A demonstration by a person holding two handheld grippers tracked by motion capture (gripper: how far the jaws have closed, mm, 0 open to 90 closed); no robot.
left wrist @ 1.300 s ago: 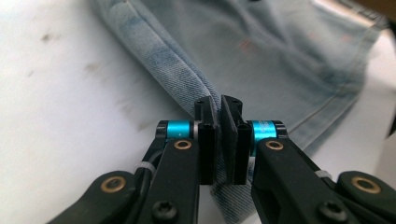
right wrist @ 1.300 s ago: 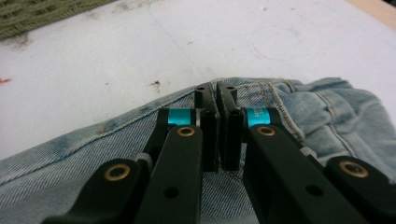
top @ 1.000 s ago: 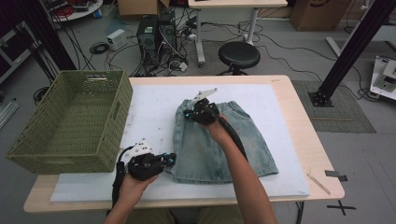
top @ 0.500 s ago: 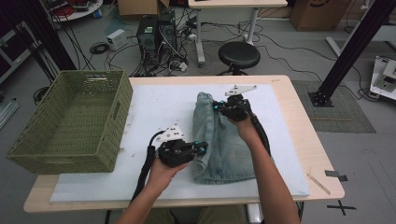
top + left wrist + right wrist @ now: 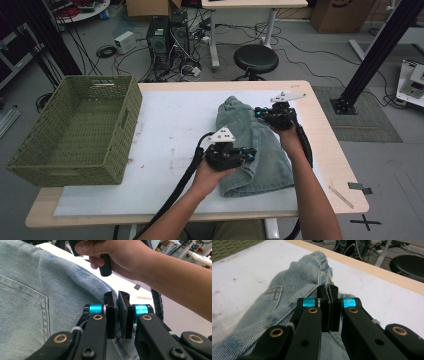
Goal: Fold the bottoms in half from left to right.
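A pair of light blue denim shorts [image 5: 267,167] lies folded lengthwise on the white mat [image 5: 170,125], right of centre. My left gripper [image 5: 248,152] is at the fold's near part, shut on the denim edge; the left gripper view has its jaws [image 5: 117,296] pressed close together with cloth [image 5: 30,302] under them. My right gripper [image 5: 260,112] is at the far end by the waistband, shut on a denim seam, with its jaws [image 5: 329,290] pinched on the fabric [image 5: 294,277]. The other hand [image 5: 117,257] shows beyond the left gripper.
A green woven basket [image 5: 75,130] stands at the table's left end, partly over the edge. A thin wooden stick [image 5: 341,196] lies near the front right corner. A black stool [image 5: 256,59] and computer cases with cables sit on the floor behind the table.
Both grippers have moved to the right with the shorts' left edge in them. The shorts have gone from lying flat to folded over on themselves.
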